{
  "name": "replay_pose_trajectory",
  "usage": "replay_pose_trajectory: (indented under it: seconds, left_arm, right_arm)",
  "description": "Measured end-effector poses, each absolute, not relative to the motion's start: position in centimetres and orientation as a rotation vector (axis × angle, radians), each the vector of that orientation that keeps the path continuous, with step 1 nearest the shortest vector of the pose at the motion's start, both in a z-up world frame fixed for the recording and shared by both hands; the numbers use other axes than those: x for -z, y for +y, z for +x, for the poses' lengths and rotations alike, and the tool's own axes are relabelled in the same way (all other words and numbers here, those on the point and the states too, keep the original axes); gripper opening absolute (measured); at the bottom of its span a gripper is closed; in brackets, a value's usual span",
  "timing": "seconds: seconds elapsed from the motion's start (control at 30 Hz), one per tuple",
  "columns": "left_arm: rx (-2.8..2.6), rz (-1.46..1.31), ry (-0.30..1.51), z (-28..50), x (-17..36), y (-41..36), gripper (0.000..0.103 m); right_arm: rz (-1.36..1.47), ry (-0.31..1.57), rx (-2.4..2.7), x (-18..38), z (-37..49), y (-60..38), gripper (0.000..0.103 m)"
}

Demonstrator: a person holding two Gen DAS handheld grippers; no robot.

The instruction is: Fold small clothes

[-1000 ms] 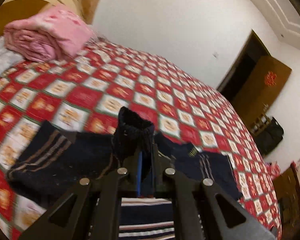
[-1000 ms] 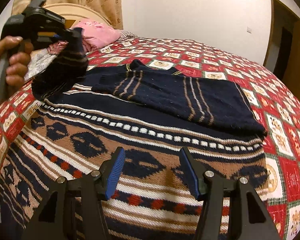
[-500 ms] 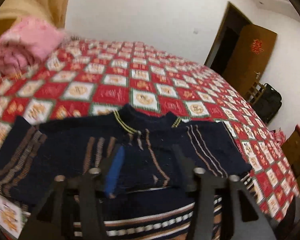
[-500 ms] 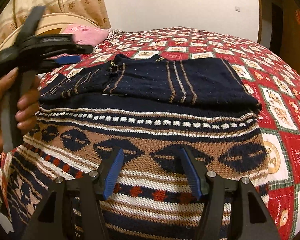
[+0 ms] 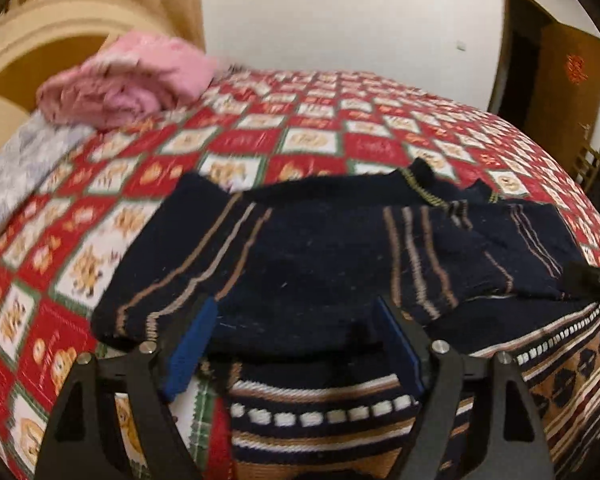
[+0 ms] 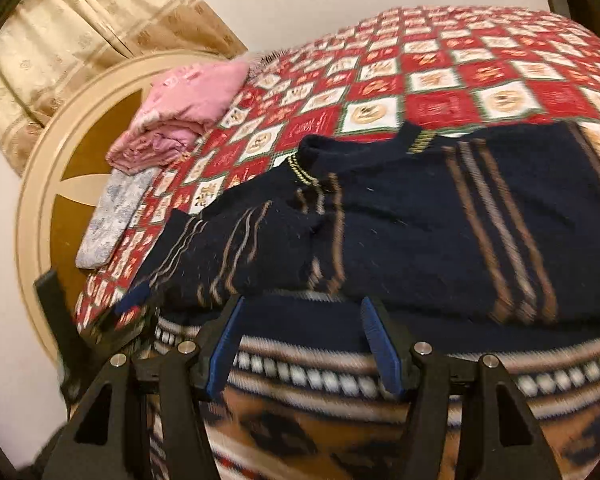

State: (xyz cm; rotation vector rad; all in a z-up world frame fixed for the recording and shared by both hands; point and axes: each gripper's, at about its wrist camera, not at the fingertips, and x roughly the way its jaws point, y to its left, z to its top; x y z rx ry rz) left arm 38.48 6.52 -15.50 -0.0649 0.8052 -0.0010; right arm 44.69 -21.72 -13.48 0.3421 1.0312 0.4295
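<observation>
A small navy sweater point(image 5: 320, 256) with tan stripes lies on the bed with its upper part and sleeves folded down over its patterned brown, white and navy lower part point(image 5: 340, 412). It also shows in the right wrist view point(image 6: 420, 220). My left gripper point(image 5: 296, 344) is open and empty, low over the fold's near left edge. My right gripper point(image 6: 304, 340) is open and empty, over the patterned band point(image 6: 340, 376). The left gripper point(image 6: 132, 304) shows at the left of the right wrist view, by the folded sleeve's cuff.
The bed has a red and white checked cover point(image 5: 300, 140). A folded pink blanket point(image 5: 128, 80) and a grey printed cloth point(image 5: 24, 164) lie by the round headboard point(image 6: 60, 168). A dark doorway and brown door point(image 5: 560, 72) stand at the far right.
The left gripper let go of the sleeve it held up, opened, and dropped to the fold's left edge. The right gripper moved closer to the sweater.
</observation>
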Motion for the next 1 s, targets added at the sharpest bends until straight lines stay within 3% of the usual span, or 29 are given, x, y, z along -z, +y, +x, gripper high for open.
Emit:
replay_pose_trajectory:
  seconds: [0.47, 0.6, 0.7, 0.77, 0.83, 1.0]
  left_arm:
    - [0.041, -0.054, 0.843, 38.6, 17.3, 5.5, 0.083]
    - [0.033, -0.033, 0.848, 38.6, 17.4, 5.1, 0.083]
    - [0.028, -0.027, 0.852, 38.6, 17.5, 5.0, 0.083]
    - [0.027, -0.024, 0.853, 38.6, 17.5, 5.0, 0.083]
    - [0.028, -0.026, 0.854, 38.6, 17.6, 5.0, 0.084]
    - [0.027, -0.027, 0.854, 38.6, 17.6, 5.0, 0.084]
  right_arm:
    - [0.331, 1.095, -0.338, 17.2, 49.3, -17.1, 0.058]
    - [0.338, 1.100, -0.340, 17.2, 49.5, -16.7, 0.044]
    - [0.321, 1.099, -0.337, 17.4, 49.4, -16.1, 0.044]
    - [0.298, 1.097, -0.336, 17.4, 49.4, -15.7, 0.039]
    - [0.277, 1.092, -0.337, 17.3, 49.4, -15.4, 0.028]
    - [0.247, 1.084, -0.350, 17.1, 49.4, -14.8, 0.018]
